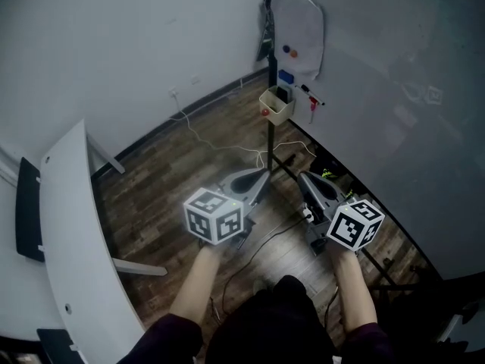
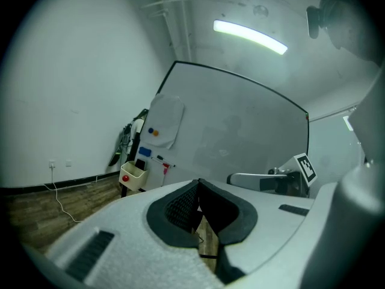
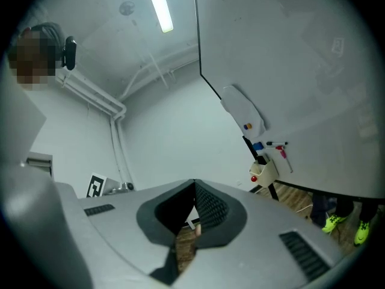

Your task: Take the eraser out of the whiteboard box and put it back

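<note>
A cream whiteboard box (image 1: 276, 105) hangs at the whiteboard's lower edge, with a dark object standing in it (image 1: 282, 94) that may be the eraser. The box also shows in the left gripper view (image 2: 132, 174) and the right gripper view (image 3: 263, 172), far ahead of both grippers. My left gripper (image 1: 258, 178) and right gripper (image 1: 306, 179) are held side by side over the wooden floor, well short of the box. Each has its jaws shut tip to tip with nothing between them, the left gripper (image 2: 199, 183) and the right gripper (image 3: 194, 183) alike.
The whiteboard (image 1: 379, 89) stands on a dark stand pole (image 1: 270, 139). A blue block (image 1: 286, 76), a marker (image 1: 311, 95) and a white sheet (image 1: 299, 21) are on it. Cables (image 1: 227, 149) cross the floor. A curved white table (image 1: 76, 249) is at left.
</note>
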The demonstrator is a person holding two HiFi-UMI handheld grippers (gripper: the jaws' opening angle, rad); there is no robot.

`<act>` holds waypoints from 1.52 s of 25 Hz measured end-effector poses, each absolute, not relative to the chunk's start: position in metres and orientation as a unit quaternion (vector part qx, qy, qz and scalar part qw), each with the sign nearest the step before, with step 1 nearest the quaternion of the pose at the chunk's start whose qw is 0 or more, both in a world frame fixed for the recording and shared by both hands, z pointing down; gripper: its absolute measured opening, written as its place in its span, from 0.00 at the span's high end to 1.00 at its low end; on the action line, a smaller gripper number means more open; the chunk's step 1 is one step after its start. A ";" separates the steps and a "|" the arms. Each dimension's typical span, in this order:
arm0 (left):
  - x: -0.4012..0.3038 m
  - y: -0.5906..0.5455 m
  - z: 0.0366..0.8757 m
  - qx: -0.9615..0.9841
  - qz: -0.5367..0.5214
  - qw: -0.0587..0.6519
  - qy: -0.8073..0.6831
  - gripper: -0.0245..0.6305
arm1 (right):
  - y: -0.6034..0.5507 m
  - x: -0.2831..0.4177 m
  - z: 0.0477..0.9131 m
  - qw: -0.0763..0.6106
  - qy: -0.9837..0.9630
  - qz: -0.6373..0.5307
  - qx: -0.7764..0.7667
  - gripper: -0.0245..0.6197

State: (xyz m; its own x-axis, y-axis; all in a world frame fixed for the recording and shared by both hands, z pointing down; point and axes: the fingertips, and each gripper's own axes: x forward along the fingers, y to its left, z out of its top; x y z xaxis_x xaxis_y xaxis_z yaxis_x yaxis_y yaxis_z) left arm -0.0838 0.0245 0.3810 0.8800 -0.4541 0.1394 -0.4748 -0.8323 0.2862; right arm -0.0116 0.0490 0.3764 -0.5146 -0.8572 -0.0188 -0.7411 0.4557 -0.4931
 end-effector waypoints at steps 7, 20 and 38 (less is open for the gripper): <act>-0.087 -0.004 0.393 0.956 0.040 0.167 -0.236 0.96 | 0.020 -0.012 0.387 0.133 0.837 -0.226 -0.481 0.96; -0.056 -0.074 0.409 0.954 0.045 0.184 -0.234 0.96 | -0.054 0.017 0.398 0.135 0.831 -0.236 -0.485 0.96; 0.012 -0.185 0.415 0.952 0.054 0.184 -0.238 0.96 | -0.166 0.074 0.411 0.143 0.833 -0.251 -0.472 0.96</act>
State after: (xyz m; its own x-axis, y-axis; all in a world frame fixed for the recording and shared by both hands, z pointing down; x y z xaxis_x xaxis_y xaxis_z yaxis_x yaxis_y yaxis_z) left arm 0.0120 -0.1848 0.4148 0.8811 -0.4328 0.1907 -0.4727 -0.8196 0.3237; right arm 0.0740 -0.1656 0.4111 -0.5141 -0.8578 -0.0003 -0.7144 0.4284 -0.5533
